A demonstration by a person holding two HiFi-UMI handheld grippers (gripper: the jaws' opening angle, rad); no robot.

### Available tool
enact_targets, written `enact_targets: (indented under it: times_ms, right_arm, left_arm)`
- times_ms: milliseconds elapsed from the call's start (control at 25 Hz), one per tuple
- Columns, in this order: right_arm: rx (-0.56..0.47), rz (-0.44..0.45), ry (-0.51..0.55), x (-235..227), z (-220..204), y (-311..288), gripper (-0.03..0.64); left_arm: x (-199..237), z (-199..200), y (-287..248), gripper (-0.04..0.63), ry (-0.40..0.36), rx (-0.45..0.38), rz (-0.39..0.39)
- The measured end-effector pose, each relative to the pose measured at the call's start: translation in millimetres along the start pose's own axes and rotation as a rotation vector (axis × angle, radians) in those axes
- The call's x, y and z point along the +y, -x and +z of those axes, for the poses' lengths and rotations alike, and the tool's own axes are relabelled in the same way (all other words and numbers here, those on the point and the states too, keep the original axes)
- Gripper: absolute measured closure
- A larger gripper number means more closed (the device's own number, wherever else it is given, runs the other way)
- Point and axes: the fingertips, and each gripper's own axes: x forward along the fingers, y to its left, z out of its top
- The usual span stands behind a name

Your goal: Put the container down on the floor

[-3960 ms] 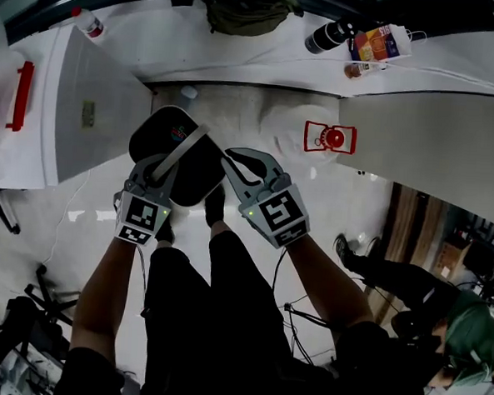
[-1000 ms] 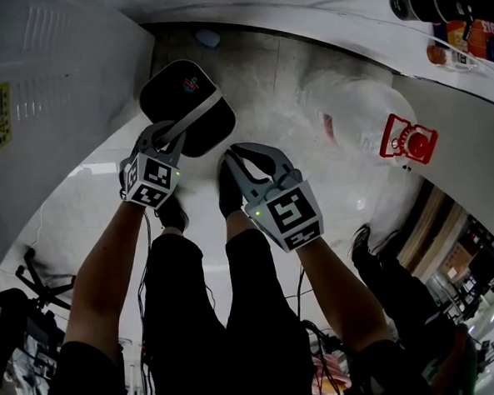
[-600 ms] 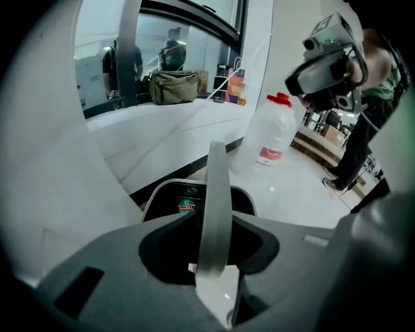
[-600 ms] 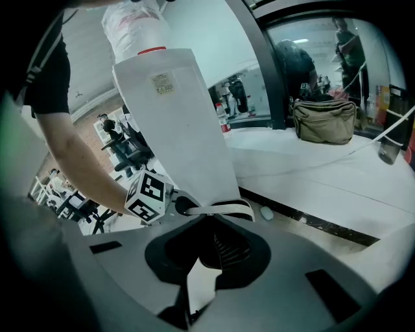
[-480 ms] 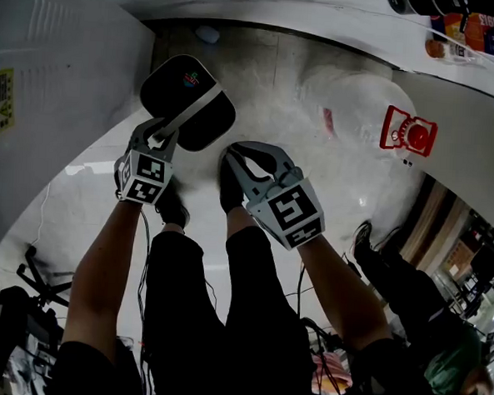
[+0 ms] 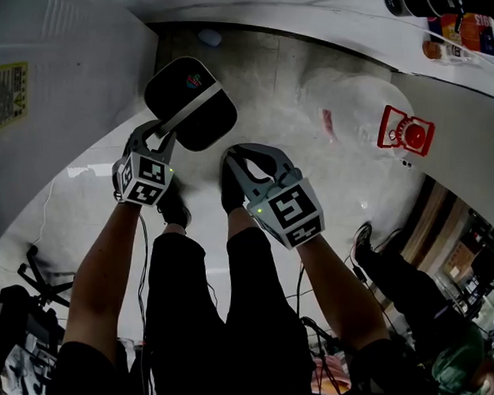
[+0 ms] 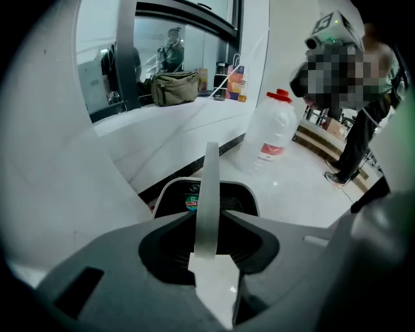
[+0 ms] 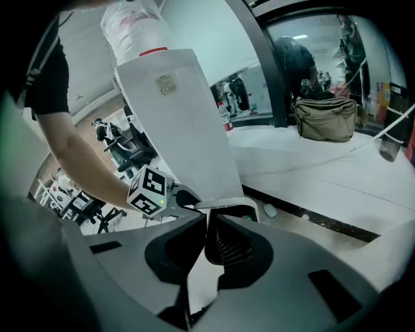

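One black container (image 6: 190,97) stands on the floor (image 6: 271,77) with its single white handle (image 6: 188,114) raised. The left gripper (image 6: 161,131) is at the container's near edge. Its fingers (image 7: 130,253) have just been opening and are now released, one on each side of the handle without pressing it. The right gripper (image 8: 209,219), just right of the container, has its fingers clenched together on nothing. One clear water jug (image 6: 353,103) with a red cap stands farther right of the container.

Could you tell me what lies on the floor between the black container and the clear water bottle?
Nothing: the head view shows bare pale floor between the container and the water bottle.
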Motion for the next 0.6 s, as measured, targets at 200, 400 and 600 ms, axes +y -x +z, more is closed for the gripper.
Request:
enact_targets:
  times_ms: [200,400,600]
  right_arm:
    - [0.007,0.002,0.022,4,2,4,0.606]
    - [0.010,0.005,0.012,7,-3,5,0.606]
    - [0.018,0.010,0.011,10,-6,8,0.606]
  left_arm:
    - [-3,-1,3,0.474,0.005,0.013,-0.003]
    - [-6,-6,5,0.474,0.008,0.017,-0.013]
    - [-4,-7,11,0.472,-0.028,0.027,0.013]
